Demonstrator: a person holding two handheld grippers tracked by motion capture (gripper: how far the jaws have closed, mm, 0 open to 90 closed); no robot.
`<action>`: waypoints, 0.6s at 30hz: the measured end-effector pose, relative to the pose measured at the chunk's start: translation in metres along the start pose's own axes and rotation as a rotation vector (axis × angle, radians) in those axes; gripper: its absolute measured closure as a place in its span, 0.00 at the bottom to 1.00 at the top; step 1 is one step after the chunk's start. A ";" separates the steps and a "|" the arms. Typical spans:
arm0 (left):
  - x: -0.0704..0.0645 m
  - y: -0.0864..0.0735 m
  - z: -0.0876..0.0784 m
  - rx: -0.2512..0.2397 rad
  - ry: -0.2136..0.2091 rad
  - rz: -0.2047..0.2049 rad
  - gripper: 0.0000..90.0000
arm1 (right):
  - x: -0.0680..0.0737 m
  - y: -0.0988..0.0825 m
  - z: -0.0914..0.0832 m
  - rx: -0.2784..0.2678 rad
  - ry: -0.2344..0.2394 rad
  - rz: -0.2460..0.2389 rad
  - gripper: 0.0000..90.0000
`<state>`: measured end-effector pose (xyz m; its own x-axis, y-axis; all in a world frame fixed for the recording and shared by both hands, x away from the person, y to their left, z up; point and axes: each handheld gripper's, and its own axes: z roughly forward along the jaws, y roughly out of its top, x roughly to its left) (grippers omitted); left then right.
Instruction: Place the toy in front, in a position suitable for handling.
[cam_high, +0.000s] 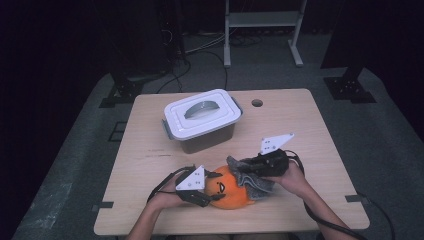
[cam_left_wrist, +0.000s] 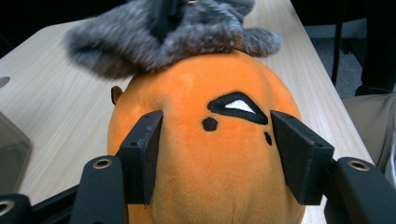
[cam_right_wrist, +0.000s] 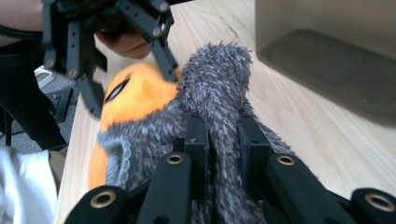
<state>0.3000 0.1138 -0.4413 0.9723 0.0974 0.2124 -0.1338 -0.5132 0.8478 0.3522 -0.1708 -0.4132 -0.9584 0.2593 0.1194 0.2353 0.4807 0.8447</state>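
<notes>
Item 1: one orange plush toy, rounded, smooth short pile, with black-and-white stitched eye markings. It lay on the table near the front edge, at about 6 o'clock from the storage box. The left gripper view alone showed the eye markings close up and a small brown ear-like tab on the toy's side.

Item 2: one grey fuzzy cloth piece, long shaggy pile, draped over the toy's far side at about 2 o'clock from the toy's centre. The right gripper view showed a twisted, rope-like fold of it rising between the jaws.

Item 3: left gripper, black angular jaws, grey three-cornered plate on top. Its jaws stood either side of the toy's body, pads against the plush flanks, squeezing the toy lightly.

Item 4: right gripper, same make. Its jaws were clamped tight on the grey cloth. The high view alone showed the person's hand behind it.

Item 5: one storage box, rectangular, translucent dark walls, white plastic lid with a recessed handle and grey side clips, at 12 o'clock from the toy. The high view alone showed its lid; the right gripper view showed its smoky wall.

Item 6: one table, pale wood-grain top with one round hole near its far edge.
</notes>
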 end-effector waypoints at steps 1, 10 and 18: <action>0.000 0.000 0.000 0.001 0.003 -0.001 0.41 | 0.000 0.000 0.000 0.000 0.000 0.000 0.85; 0.005 -0.003 -0.002 0.011 0.056 -0.046 0.43 | -0.010 -0.029 -0.019 0.011 -0.040 0.077 0.85; 0.011 -0.008 -0.003 0.003 0.084 -0.135 0.42 | 0.013 -0.030 -0.024 -0.002 0.011 0.031 0.85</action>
<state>0.3115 0.1217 -0.4438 0.9620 0.2362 0.1369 -0.0026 -0.4936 0.8697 0.3283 -0.2022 -0.4242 -0.9523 0.2647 0.1515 0.2647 0.4707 0.8416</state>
